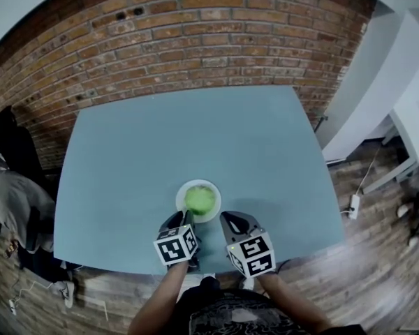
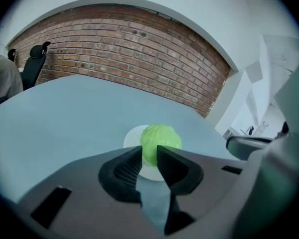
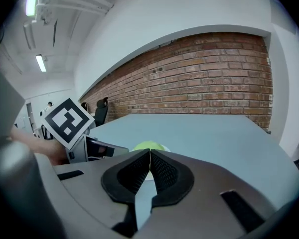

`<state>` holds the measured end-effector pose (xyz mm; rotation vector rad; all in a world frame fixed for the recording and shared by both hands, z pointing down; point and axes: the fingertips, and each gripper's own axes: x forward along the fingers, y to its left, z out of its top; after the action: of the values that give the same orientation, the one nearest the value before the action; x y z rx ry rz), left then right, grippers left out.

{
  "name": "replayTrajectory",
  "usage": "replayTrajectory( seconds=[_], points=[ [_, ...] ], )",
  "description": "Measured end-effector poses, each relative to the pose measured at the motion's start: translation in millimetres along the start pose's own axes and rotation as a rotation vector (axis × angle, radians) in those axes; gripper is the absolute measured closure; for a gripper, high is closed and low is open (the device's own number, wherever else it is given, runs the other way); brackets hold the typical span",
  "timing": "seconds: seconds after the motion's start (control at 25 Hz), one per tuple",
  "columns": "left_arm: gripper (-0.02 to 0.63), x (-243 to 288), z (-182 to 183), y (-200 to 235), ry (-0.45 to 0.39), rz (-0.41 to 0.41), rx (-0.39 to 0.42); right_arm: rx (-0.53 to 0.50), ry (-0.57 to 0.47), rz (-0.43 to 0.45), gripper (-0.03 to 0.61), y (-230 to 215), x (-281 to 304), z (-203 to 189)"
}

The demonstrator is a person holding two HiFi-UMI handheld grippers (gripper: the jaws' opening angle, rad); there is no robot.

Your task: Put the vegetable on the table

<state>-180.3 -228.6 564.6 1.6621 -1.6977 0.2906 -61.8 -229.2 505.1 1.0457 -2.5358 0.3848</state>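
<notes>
Forearms come in from the near edge, each hand holding a gripper over the near side of the blue-grey table (image 1: 160, 138). The left gripper (image 1: 186, 219) points at the plate. Its claw is released, the jaws standing a narrow way apart with nothing between them and their tips just short of the vegetable. The right gripper (image 1: 228, 219), just to its right, is clenched on nothing, its pads meeting at the tips. Just beyond both lies the vegetable, a pale green cabbage (image 1: 200, 199), resting in the middle of a small white plate (image 1: 184, 189) on the near middle of the table. Past the table's far edge runs a brick wall (image 1: 195, 33), and a black chair (image 1: 14, 145) stands at the left.
</notes>
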Motion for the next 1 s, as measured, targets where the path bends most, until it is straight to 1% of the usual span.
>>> replayTrajectory(
  seconds=[0.12,0.16,0.2,0.24,0.36,0.52,0.56,0.68,0.8,1.0],
  points=[
    [0.522,-11.9,10.3,-16.0,-0.051,-0.044,0.019,-0.006,-0.007,0.018,0.569,4.0,-1.3,1.2],
    [0.530,-16.6,14.2,-21.2,-0.070,-0.049,0.034,-0.006,-0.007,0.024,0.571,5.2,-2.6,2.0],
    [0.564,-21.8,18.0,-26.2,-0.091,-0.052,0.050,-0.004,-0.007,0.030,0.570,6.2,-4.1,3.5],
    [0.579,-27.2,21.2,-31.4,-0.111,-0.056,0.064,0.000,-0.011,0.034,0.571,6.8,-5.7,5.8],
    [0.581,-41.4,27.2,-48.3,-0.157,-0.084,0.080,0.005,-0.030,0.046,0.571,9.2,-10.4,15.4],
    [0.584,-55.0,27.2,-65.5,-0.172,-0.111,0.116,-0.003,-0.040,0.066,0.570,15.9,-18.3,20.6],
    [0.602,-58.9,28.2,-68.2,-0.179,-0.113,0.126,-0.004,-0.043,0.072,0.571,18.0,-20.3,21.5],
    [0.604,-70.0,30.1,-76.7,-0.198,-0.128,0.126,-0.004,-0.047,0.086,0.571,22.4,-26.4,21.4],
    [0.612,-78.3,26.4,-86.7,-0.199,-0.146,0.131,-0.004,-0.060,0.090,0.571,22.7,-32.2,24.1],
    [0.613,-87.4,18.8,-103.0,-0.203,-0.164,0.167,-0.008,-0.079,0.105,0.571,24.5,-39.4,28.7]
  ],
)
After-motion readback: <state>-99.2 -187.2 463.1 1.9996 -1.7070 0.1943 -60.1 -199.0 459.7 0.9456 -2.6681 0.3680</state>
